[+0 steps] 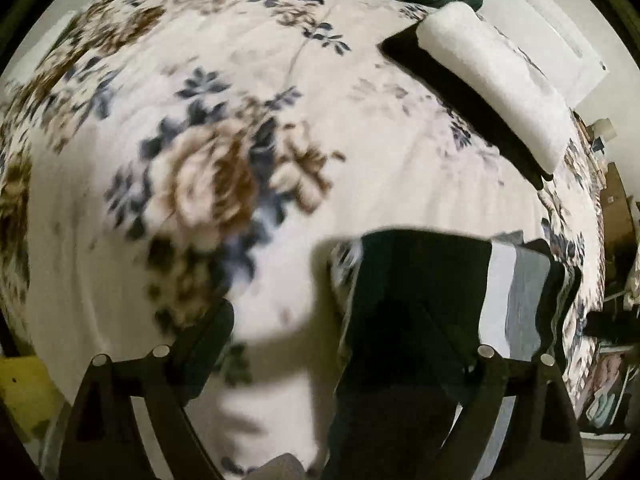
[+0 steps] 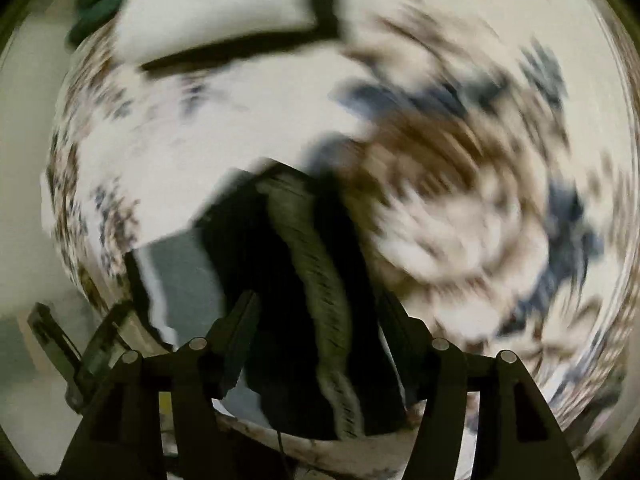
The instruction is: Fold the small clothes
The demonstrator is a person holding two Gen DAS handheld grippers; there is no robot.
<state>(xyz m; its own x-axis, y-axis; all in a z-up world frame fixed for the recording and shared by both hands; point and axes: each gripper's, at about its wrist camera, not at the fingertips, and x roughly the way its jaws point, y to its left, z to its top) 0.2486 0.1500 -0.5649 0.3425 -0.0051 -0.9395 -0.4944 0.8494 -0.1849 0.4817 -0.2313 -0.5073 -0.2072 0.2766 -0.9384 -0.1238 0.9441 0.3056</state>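
Both tongs, left (image 1: 332,344) and right (image 2: 320,320), are seen spread and empty over the folded dark garments (image 1: 404,300) on the floral bedspread (image 1: 200,140), so a fresh piece is likely to be fetched next.

A cream bedspread (image 1: 120,240) with brown-and-blue flowers bears a black, white and grey garment (image 1: 420,288).

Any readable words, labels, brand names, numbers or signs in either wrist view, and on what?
None can be read.
Floral bedspread: pattern only, no lettering.
Folded white towel: plain.
Dark garment: no label visible; it is blurred in the right wrist view.
Clutter beside the bed: too small and blurred to tell.
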